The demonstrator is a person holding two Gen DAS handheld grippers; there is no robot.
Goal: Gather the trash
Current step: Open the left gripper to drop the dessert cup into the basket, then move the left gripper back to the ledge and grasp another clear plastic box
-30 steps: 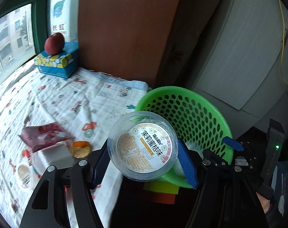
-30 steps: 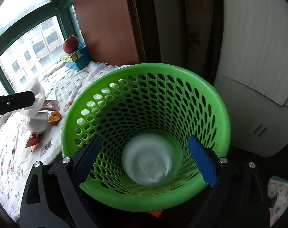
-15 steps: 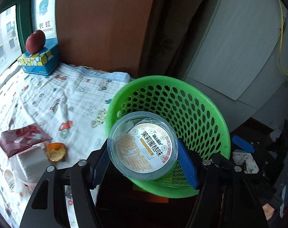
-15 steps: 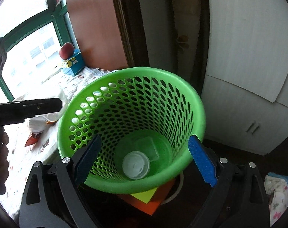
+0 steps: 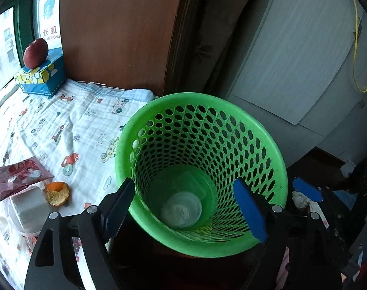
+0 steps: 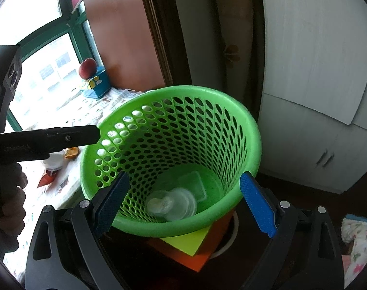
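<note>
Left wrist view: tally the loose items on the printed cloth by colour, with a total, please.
Red: 2, round red apple, red-pink snack wrapper
Blue: 1, blue patterned tissue box
Orange: 1, orange peel
White: 1, white block in a clear wrapper
Total: 5

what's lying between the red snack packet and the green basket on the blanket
An orange peel lies on the blanket between the red snack packet and the green basket, seen in the left wrist view.
</note>
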